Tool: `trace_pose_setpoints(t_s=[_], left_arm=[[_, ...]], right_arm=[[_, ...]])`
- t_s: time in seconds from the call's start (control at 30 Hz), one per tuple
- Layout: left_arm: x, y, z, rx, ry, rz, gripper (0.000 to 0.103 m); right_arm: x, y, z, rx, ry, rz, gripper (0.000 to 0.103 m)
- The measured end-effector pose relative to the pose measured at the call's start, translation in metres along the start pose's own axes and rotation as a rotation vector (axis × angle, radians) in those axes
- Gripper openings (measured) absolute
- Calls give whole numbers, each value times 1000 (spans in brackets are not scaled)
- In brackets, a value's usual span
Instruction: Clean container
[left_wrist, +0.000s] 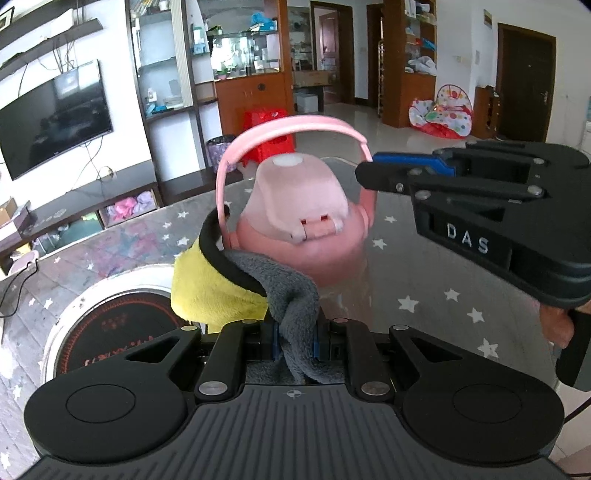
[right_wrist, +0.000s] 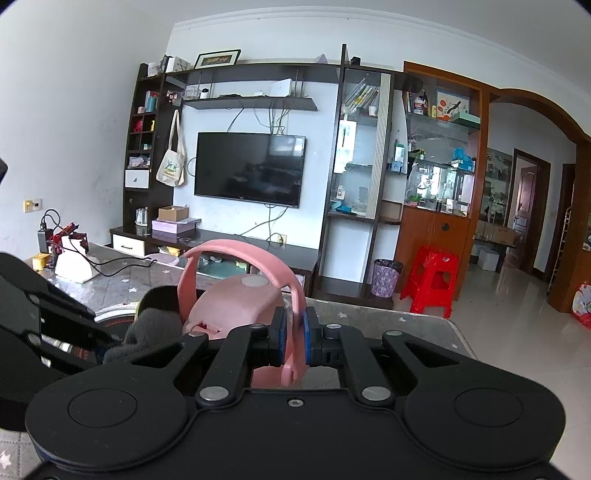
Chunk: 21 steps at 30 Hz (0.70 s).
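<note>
A pink bottle (left_wrist: 306, 225), a yellow-and-grey cloth (left_wrist: 236, 291) and a grey, white-starred table (left_wrist: 424, 291) are seen.

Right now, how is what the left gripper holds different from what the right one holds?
The left gripper pinches a soft grey-and-yellow cloth; the right gripper clamps the hard pink handle of the pink container. The cloth droops; the handle arches stiffly. Both grippers are shut.

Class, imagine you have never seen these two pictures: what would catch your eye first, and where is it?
The pink container with its arched pink handle stands mid-table. The right gripper is clamped on that handle, while the left gripper pinches a grey and yellow cloth against the container's side. Behind stand a dark television and a red stool.
</note>
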<state>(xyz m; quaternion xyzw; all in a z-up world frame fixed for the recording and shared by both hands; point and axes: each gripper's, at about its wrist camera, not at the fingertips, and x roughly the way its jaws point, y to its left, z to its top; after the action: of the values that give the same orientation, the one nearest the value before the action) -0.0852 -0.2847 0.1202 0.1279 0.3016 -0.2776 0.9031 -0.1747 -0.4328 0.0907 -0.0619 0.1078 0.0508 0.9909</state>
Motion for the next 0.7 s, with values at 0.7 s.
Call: trace_pose_setpoints(t_s=[0.7], left_arm=[[54,6,-52,-77,178,-114,16]], right_arm=[[9,-2,18,-4,2,-11,10]])
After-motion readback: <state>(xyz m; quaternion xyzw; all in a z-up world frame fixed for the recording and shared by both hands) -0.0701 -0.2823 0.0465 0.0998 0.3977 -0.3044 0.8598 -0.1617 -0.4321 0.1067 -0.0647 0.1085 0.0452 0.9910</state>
